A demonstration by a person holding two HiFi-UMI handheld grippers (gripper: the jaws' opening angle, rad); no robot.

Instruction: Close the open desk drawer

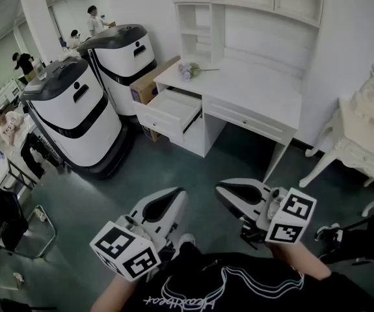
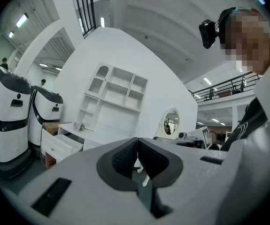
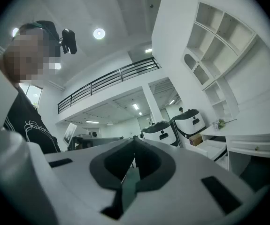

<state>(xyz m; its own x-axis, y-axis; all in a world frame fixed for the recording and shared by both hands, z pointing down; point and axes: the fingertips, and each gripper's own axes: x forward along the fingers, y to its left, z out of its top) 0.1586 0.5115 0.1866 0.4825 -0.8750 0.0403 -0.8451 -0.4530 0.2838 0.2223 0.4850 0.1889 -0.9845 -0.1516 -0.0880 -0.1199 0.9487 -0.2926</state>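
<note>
Drawer [image 1: 168, 110] hangs pulled out at the desk's [image 1: 258, 86] left end, beside two white machines [image 1: 76, 112]. Left gripper [image 1: 172, 199] and right gripper [image 1: 226, 192] sit well apart from it, near the person's chest (approach not begun), fingers [image 2: 123, 159] clenched on nothing, probably ready to push.
</note>
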